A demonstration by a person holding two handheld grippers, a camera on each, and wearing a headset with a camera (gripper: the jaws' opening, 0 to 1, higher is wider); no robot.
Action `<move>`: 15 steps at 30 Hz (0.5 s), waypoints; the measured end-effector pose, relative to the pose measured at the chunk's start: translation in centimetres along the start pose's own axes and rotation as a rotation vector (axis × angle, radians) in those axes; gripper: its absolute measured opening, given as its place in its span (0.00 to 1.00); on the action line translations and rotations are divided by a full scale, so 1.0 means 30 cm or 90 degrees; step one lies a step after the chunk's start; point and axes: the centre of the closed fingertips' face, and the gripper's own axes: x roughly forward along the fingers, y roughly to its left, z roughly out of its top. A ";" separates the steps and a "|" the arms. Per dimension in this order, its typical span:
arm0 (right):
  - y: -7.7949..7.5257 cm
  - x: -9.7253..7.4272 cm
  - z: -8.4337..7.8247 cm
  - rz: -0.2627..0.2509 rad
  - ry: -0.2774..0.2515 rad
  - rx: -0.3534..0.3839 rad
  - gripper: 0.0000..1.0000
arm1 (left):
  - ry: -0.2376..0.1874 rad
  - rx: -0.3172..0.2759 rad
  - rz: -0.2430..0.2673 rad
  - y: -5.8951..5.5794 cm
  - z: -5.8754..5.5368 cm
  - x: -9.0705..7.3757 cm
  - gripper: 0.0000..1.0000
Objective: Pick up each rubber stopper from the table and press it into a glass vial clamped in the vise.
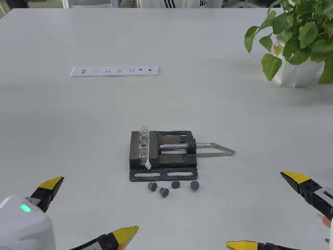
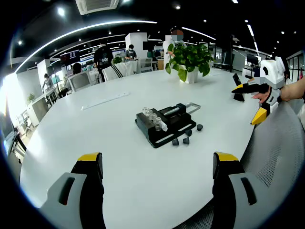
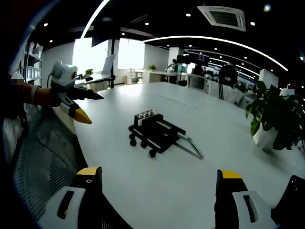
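Observation:
A black vise [image 1: 165, 158] stands mid-table with a row of clear glass vials [image 1: 144, 141] clamped upright in it. Several dark rubber stoppers [image 1: 164, 192] lie loose on the table just in front of the vise. My left gripper [image 1: 89, 208] hovers open at the near left and my right gripper [image 1: 268, 211] open at the near right, both well short of the stoppers and holding nothing. The left gripper view has its jaws [image 2: 157, 160] spread wide toward the vise [image 2: 164, 121] and stoppers [image 2: 186, 136]. The right gripper view looks past its spread jaws [image 3: 158, 174] at the vise [image 3: 155, 131].
The vise's screw handle [image 1: 216, 148] sticks out to the right. A white power strip [image 1: 114, 71] lies at the far left, a potted plant [image 1: 299, 36] at the far right. A mesh chair [image 2: 281, 157] sits at the table's near edge. People sit at desks far behind.

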 end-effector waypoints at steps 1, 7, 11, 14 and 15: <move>0.000 0.000 0.001 0.000 -0.001 0.002 0.99 | 0.001 -0.001 0.000 0.001 -0.002 0.000 0.95; -0.009 -0.003 -0.003 -0.006 0.000 -0.001 0.99 | 0.006 0.006 -0.003 -0.003 -0.005 0.002 0.95; -0.002 0.000 -0.008 0.001 0.007 -0.001 0.99 | 0.013 0.023 -0.002 -0.002 -0.010 0.002 0.95; 0.002 0.002 -0.013 0.005 0.011 -0.007 0.99 | 0.008 0.020 0.000 -0.002 -0.004 0.000 0.95; 0.004 0.002 -0.017 0.006 0.016 -0.009 0.98 | 0.008 0.017 0.000 0.001 -0.007 -0.002 0.95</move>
